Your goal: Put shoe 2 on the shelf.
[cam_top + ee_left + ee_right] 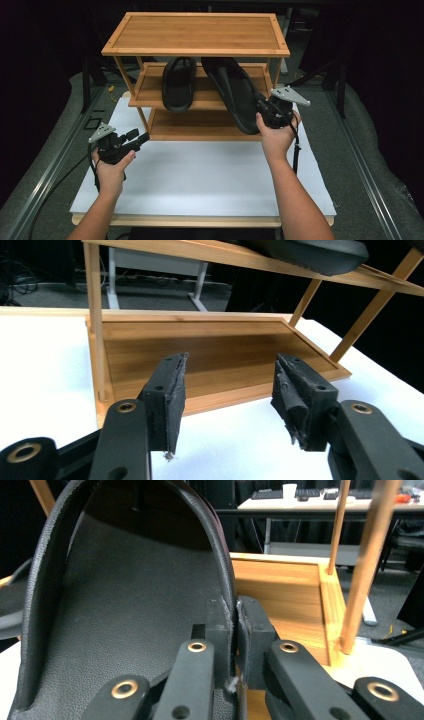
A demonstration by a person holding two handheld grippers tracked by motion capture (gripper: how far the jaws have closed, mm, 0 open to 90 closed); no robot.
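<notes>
A three-tier bamboo rack (195, 34) stands at the back of the white board. One black slipper (178, 82) lies on its middle shelf at the left. A second black slipper (232, 92) hangs tilted at the right, toe over the middle shelf, heel lower and toward me. My right gripper (266, 111) is shut on that slipper's heel rim (222, 587), the two pads pinching the rim's edge. My left gripper (139, 138) stands open over the board at the left, pointing at the rack's bottom shelf (220, 355), with nothing between its fingers (170, 395).
The white board (200, 175) covers the table in front of the rack. The rack's thin posts (367, 555) stand right of the held slipper. Cables trail from both grippers toward the table's near edge. Dark floor and metal rails flank the table.
</notes>
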